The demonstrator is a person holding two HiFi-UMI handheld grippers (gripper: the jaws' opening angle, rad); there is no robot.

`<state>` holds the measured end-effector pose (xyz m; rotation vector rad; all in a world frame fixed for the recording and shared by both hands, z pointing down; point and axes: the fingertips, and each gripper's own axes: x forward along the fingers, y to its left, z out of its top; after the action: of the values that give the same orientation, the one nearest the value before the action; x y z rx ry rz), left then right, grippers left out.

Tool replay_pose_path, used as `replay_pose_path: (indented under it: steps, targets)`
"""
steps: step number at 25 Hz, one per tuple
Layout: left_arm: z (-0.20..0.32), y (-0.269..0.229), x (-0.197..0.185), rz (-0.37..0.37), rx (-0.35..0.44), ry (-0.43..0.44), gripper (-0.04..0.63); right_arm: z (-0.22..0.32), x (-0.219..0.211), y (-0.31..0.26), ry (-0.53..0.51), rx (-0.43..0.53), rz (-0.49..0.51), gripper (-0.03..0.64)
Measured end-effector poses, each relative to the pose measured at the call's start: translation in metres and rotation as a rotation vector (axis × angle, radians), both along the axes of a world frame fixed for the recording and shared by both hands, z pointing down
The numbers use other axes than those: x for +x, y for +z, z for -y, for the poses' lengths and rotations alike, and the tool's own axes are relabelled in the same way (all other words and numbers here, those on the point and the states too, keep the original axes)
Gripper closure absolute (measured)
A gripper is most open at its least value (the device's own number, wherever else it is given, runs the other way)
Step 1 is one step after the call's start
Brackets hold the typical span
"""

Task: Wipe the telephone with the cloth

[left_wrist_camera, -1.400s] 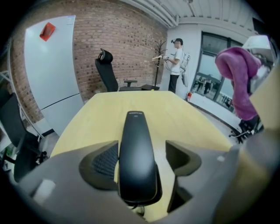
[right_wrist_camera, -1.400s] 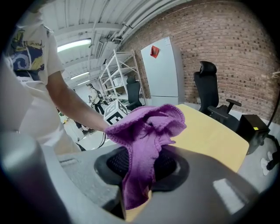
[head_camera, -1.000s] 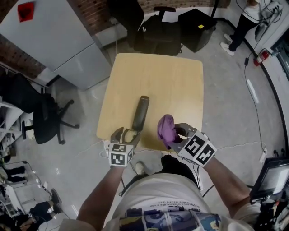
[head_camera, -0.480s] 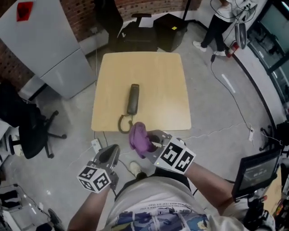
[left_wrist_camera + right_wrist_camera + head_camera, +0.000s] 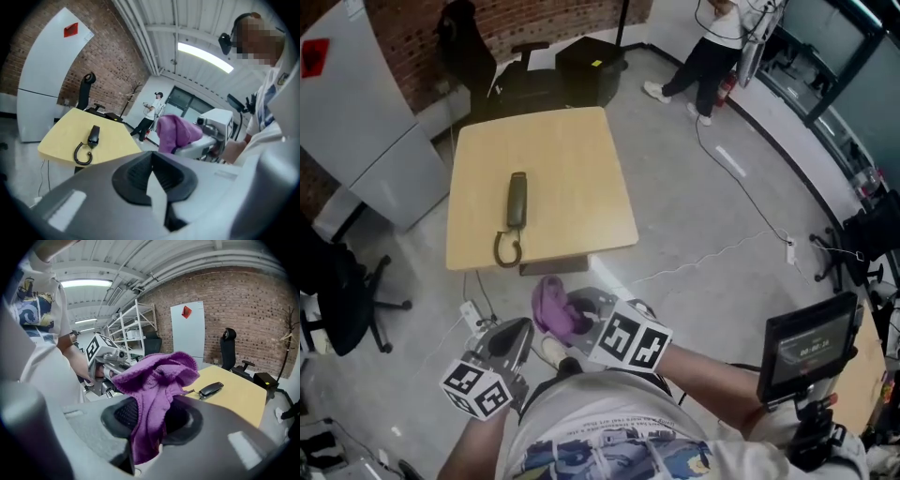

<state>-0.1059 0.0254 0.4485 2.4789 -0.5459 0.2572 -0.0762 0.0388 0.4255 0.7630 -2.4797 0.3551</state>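
Head view: my right claw (image 5: 579,310) clamped on the cloth (image 5: 547,300), left claw (image 5: 517,332) pinched together and empty, phone (image 5: 517,199) far off on worktop (image 5: 572,169).

A person (image 5: 705,47) is standing beyond the wooden table (image 5: 572,178), and a white cabinet (image 5: 356,122) is standing against the brick wall (image 5: 553,14).

No legible writing in any view
The small screen (image 5: 814,343) shows characters too tiny to read — the red tag (image 5: 314,56) on the white cabinet (image 5: 356,112) and the shirt print (image 5: 619,459) are unreadable too.
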Motion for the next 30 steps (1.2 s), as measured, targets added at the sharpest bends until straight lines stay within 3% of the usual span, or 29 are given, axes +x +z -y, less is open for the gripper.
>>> replay_pose_path:
  steps: [5, 10, 18, 30]
  targets:
    - [-0.04, -0.008, 0.027, 0.011, 0.016, -0.012, 0.592, -0.047, 0.022, -0.005, -0.028, 0.03, -0.003, 0.503]
    - [-0.088, -0.018, 0.046, 0.07, 0.086, -0.027, 0.592, -0.097, 0.044, 0.002, -0.061, 0.02, 0.013, 0.503]
    - [-0.122, -0.014, 0.021, 0.117, 0.054, -0.06, 0.592, -0.125, 0.029, 0.003, -0.089, 0.022, 0.042, 0.503]
    - [-0.107, -0.019, -0.009, 0.107, 0.082, 0.004, 0.592, -0.117, -0.008, -0.017, -0.061, 0.063, 0.024, 0.503]
